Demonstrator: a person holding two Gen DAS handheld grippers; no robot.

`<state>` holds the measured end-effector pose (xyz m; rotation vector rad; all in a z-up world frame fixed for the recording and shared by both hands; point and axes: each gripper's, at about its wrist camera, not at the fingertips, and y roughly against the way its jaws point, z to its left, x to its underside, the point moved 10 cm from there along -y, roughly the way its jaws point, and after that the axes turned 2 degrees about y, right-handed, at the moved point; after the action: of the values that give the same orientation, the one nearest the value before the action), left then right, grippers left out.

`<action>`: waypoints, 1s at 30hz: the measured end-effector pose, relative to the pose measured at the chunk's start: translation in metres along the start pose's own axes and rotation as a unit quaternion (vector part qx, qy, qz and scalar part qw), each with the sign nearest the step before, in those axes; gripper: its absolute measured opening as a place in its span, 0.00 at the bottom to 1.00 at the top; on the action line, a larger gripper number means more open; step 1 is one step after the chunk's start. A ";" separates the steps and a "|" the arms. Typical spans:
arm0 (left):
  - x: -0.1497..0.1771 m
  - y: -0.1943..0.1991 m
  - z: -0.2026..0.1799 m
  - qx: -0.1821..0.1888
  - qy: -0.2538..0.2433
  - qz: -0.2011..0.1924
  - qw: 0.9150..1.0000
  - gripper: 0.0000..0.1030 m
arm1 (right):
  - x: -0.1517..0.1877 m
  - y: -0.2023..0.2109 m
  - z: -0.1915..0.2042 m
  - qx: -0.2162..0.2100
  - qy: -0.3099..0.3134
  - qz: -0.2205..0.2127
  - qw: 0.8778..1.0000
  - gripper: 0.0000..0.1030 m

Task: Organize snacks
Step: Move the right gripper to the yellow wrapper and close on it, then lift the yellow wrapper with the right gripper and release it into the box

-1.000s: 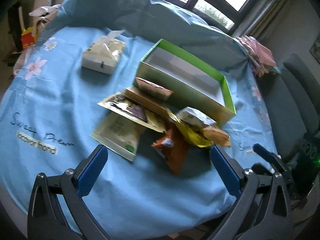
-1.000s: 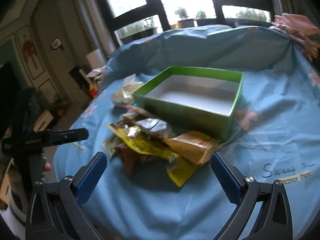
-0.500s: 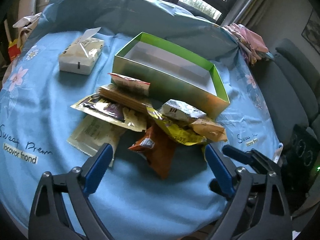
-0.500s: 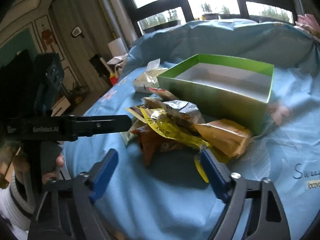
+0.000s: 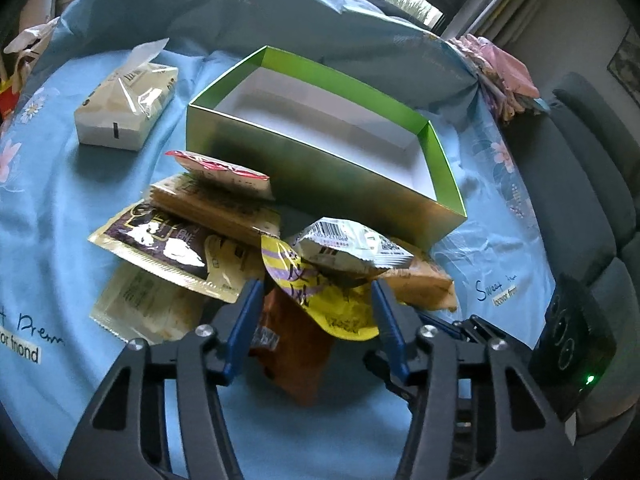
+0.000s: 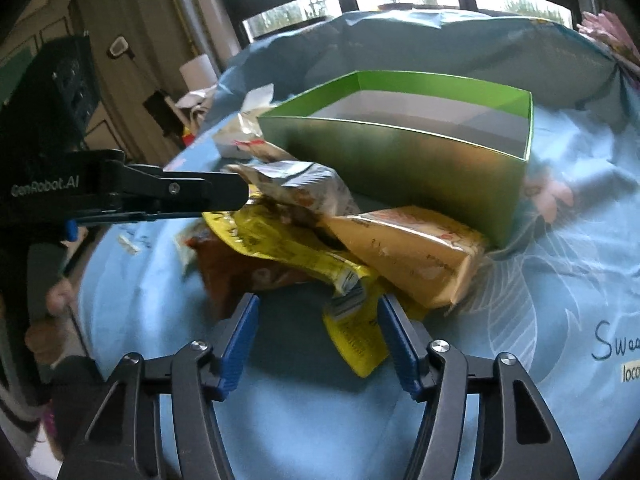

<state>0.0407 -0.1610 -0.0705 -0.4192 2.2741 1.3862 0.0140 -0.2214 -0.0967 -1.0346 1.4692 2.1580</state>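
Observation:
A heap of snack packets lies on the blue cloth in front of an empty green box point(image 5: 320, 156) point(image 6: 400, 160). On top are a silver packet point(image 5: 352, 248) point(image 6: 300, 184), a yellow packet point(image 5: 320, 296) point(image 6: 288, 248), an orange-brown packet point(image 5: 296, 352) and a tan packet point(image 5: 424, 284) point(image 6: 412, 252). My left gripper point(image 5: 316, 292) is closing, its jaws straddling the yellow and orange-brown packets without a clear squeeze. My right gripper point(image 6: 318, 308) is closing too, with the yellow packet's end lying between its jaws, untouched.
A tissue pack point(image 5: 124, 108) sits left of the box. Gold-brown point(image 5: 160, 240), red-white point(image 5: 224, 172) and pale point(image 5: 148, 304) packets spread to the heap's left. A grey sofa point(image 5: 580, 184) and folded pink cloth point(image 5: 500, 68) lie to the right. A hand point(image 6: 56, 292) holds the left gripper.
Both grippers have come down and in toward the heap from opposite sides. Their jaws have narrowed from wide open to roughly half width around the front packets.

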 end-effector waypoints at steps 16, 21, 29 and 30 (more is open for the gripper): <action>0.002 0.000 0.002 0.006 0.009 0.011 1.000 0.22 | -0.001 0.002 -0.010 0.042 0.013 -0.014 0.999 0.22; 0.007 0.019 -0.003 0.013 -0.001 0.002 1.000 0.22 | 0.001 0.019 -0.002 0.034 0.012 -0.027 0.999 0.22; 0.006 0.062 -0.017 0.016 -0.023 -0.033 0.999 0.22 | -0.008 0.052 0.018 0.025 0.026 -0.057 0.998 0.22; 0.004 0.068 -0.020 0.014 -0.027 -0.040 0.999 0.22 | -0.011 0.057 0.020 0.024 0.028 -0.062 0.997 0.22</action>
<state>0.0003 -0.1484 -0.0128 -0.4519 2.2064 1.3081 -0.0218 -0.2256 -0.0473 -1.1475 1.4338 2.0135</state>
